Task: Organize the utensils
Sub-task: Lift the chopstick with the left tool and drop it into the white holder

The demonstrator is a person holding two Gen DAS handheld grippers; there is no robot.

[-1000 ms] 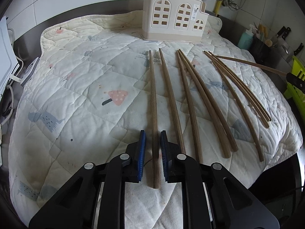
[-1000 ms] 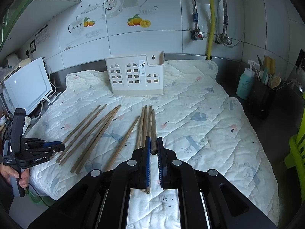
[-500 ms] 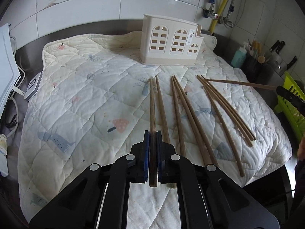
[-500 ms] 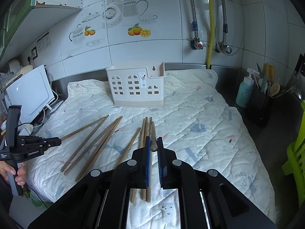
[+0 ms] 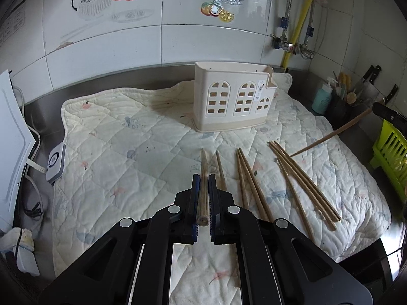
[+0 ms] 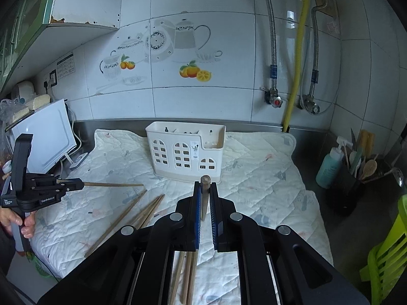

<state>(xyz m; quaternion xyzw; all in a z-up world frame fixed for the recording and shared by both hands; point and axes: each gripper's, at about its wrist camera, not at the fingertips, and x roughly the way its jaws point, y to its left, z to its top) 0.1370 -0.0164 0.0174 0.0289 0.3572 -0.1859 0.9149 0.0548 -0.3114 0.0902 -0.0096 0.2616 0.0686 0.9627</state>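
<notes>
While clenching one chopstick [image 5: 202, 188] in the left tool [image 5: 202, 178] and another chopstick [image 6: 205, 193] in the right tool [image 6: 205, 185], hovering above the quilt [image 5: 142, 152], loose chopsticks [image 5: 300, 178] lying at three o'clock, holder [image 5: 231, 99] standing at twelve

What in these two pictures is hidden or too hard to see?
- Left view: the right tongs are cut off by the picture's edge; only a dark tip shows.
- Right view: chopsticks on the quilt run under the tongs' black frame.
- Left view: the rack shows only its front; its inside is hidden.
</notes>
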